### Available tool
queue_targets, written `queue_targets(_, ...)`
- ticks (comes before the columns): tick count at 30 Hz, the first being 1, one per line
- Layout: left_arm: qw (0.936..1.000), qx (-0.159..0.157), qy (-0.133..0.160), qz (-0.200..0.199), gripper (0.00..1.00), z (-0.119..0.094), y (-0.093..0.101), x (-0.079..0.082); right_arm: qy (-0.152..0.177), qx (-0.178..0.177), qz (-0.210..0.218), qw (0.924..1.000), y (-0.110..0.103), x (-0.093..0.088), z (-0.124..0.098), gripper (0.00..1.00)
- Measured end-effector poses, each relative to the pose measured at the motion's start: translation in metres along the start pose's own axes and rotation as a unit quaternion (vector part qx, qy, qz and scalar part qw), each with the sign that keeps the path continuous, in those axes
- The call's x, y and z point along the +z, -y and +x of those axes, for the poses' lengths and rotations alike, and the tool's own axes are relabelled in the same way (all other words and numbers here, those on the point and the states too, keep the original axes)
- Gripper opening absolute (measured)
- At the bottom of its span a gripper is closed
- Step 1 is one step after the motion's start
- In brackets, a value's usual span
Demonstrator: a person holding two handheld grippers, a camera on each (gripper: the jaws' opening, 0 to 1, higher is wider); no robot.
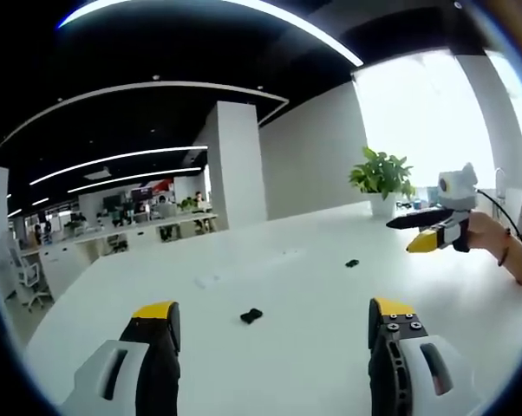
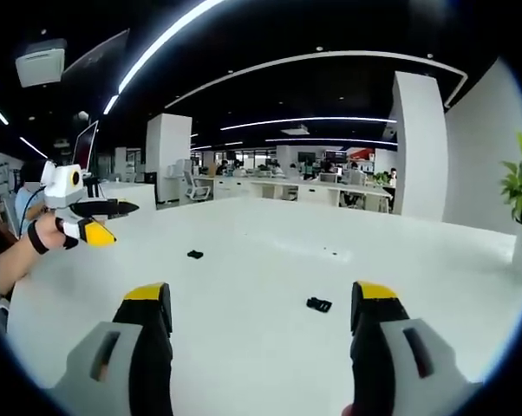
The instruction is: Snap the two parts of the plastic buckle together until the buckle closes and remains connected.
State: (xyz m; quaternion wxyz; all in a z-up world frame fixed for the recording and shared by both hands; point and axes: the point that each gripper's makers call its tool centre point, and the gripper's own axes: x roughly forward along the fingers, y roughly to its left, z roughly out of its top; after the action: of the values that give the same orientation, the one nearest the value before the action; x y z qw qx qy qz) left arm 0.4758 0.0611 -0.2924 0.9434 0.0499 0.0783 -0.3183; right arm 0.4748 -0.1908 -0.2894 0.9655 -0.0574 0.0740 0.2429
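Two small black buckle parts lie apart on the white table (image 1: 296, 364). In the left gripper view one buckle part (image 1: 251, 316) rests just ahead of my left gripper (image 1: 272, 314), between its wide-open jaws, and the second part (image 1: 352, 263) lies farther off to the right. My right gripper (image 1: 413, 232) hovers over the table at the right, held by a hand (image 1: 495, 238). In the right gripper view my right gripper (image 2: 261, 299) stands open, with one part (image 2: 319, 304) close to its right jaw and the other part (image 2: 195, 255) farther left. My left gripper (image 2: 114, 221) hangs at the left, jaws apart.
A potted plant (image 1: 382, 173) stands at the table's far edge near a bright window. A white pillar (image 1: 235, 160) and office desks with chairs (image 1: 27, 277) lie beyond the table. A sleeve and hand (image 2: 22, 247) enter at the left of the right gripper view.
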Motion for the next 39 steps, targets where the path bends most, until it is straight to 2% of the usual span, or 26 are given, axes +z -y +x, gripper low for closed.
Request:
queue_targets(24,1.0,-0.005,-0.003,0.001,0.91,0.006,-0.003,0.005,-0.001,0.001,-0.002,1.0,-0.001,0.004,0.006,0.85)
queue_targets(31,0.9999,0.001,-0.012,-0.002,0.91,0.01,-0.007,0.003,0.001,0.0,0.0,1.0,0.001,0.006,0.007,0.85)
queue_targets(39,0.9999,-0.007,-0.013,-0.004,0.91,0.016,-0.002,0.005,-0.001,0.0,0.003,1.0,0.003,0.005,0.008,0.85)
